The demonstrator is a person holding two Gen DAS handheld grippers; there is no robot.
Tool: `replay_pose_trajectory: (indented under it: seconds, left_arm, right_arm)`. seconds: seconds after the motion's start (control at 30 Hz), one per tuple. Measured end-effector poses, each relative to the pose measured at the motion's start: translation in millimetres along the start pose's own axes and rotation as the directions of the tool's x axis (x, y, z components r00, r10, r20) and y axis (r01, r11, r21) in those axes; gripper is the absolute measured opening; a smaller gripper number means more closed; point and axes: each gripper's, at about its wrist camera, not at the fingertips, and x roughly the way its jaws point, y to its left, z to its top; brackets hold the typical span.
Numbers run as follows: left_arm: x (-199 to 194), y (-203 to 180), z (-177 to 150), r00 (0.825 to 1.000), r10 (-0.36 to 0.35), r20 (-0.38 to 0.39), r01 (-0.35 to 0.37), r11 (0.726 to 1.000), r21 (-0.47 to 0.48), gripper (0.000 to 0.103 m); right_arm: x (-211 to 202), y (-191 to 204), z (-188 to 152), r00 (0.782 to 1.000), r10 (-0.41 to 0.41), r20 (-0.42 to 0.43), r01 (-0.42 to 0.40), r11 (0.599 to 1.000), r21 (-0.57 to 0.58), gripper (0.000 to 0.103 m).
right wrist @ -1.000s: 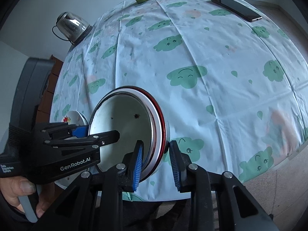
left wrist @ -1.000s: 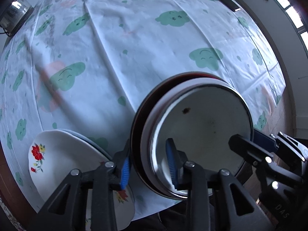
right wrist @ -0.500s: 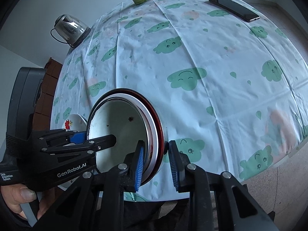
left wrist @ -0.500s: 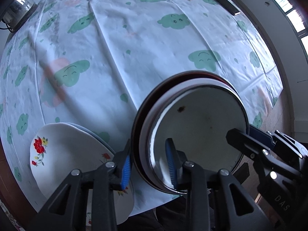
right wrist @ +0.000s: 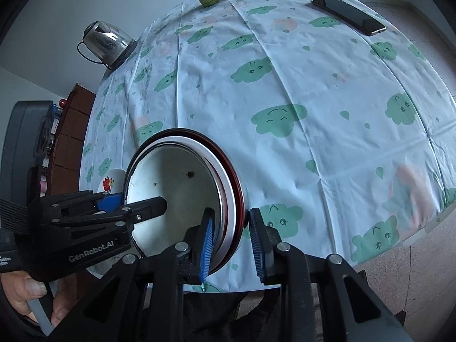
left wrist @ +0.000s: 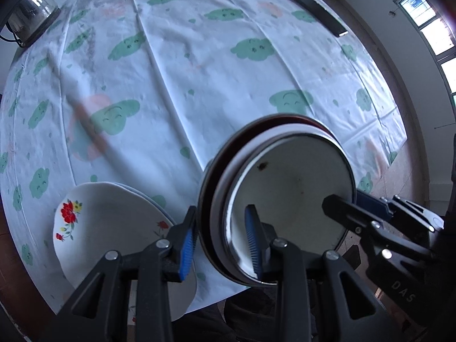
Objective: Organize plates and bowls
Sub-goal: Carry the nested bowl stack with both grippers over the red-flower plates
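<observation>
At far left a flowered plate lies at the near edge of the table, just beside your left gripper. Its fingers clamp the left rim of a nested stack of bowls, held up on edge over the table's near edge. Your right gripper pinches the stack's opposite rim between its fingers; a kettle and a phone sit far back.

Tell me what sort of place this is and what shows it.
Probably a home dining room. A table under a cloud-print tablecloth carries a glass kettle and a phone, and a flowered plate sits near its edge, with a dark wooden cabinet beside the table.
</observation>
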Motion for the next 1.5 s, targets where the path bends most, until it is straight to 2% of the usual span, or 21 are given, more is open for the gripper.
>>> replay_pose_trajectory:
  seconds: [0.57,1.17,1.5]
  left_arm:
    - [-23.3,17.2,-9.2,0.999,0.004,0.045,-0.002,0.999,-0.047,0.03]
    - [-48.8,66.6,-35.5,0.997,0.007,0.077,0.005,0.989,-0.151,0.03]
    - [-50.0,95.6,-51.4,0.997,0.021,0.071,-0.005,0.979,-0.206,0.03]
  right_arm:
    - [-13.3,26.1,1.3,1.0,0.029,0.006,-0.028,0.998,-0.054,0.027]
    - [-5.5,76.3,2.5,0.996,0.074,-0.04,-0.079,0.985,-0.156,0.027]
    - [10.5,104.1,-0.8,0.993,0.083,-0.083,-0.099,0.973,-0.208,0.027]
